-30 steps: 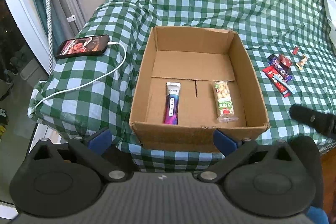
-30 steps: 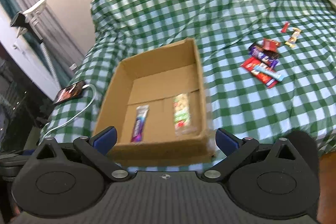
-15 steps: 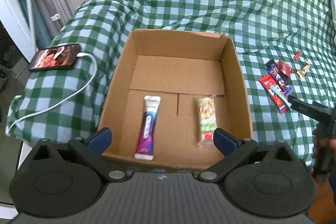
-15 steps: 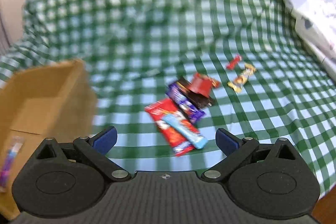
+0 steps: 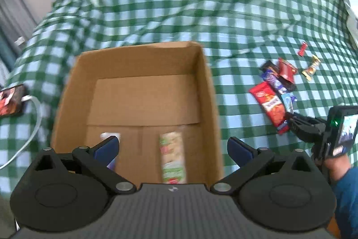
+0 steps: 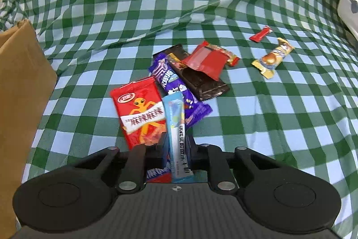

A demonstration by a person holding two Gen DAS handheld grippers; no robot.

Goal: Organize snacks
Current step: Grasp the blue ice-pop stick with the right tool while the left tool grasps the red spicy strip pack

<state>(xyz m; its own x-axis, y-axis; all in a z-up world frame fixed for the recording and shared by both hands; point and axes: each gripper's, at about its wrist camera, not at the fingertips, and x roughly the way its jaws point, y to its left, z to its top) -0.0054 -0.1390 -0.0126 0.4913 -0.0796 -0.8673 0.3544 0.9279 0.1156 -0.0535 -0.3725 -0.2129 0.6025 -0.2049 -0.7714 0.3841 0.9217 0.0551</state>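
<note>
- Right gripper (image 6: 176, 149) jaws closing on the light-blue stick sachet (image 6: 175, 124); sachet is sitting between the pads, near end running in under the gripper body. A second ago these jaws were wide open over the box, half a second ago hovering open above the snack pile.
- Meaning: pick number three is starting. Grip looks made or nearly so; lift not yet done.
- Sachet is lying on top of the red alien-print packet (image 6: 138, 111) and touching the purple bar (image 6: 172, 80); both may be dragging along when it comes up.
- Further out in the pile: dark chocolate bar (image 6: 201, 82), red wrapper (image 6: 205, 59) across it. Small red candy (image 6: 260, 33) and gold candy (image 6: 273, 57) lying apart to the right.
- Left gripper (image 5: 172, 147) is hanging open and empty over the cardboard box (image 5: 212, 104); it was back off the box edge a second ago.
- Box, left of the pile, is already holding a nut bar (image 5: 172, 156) and a purple-white stick (image 5: 109, 138), partly hidden by a finger.
- Phone (image 5: 11, 100) and white cable (image 5: 33, 118) far left, clear of the path.
- Obstruction: box wall between pile and drop spot.
</note>
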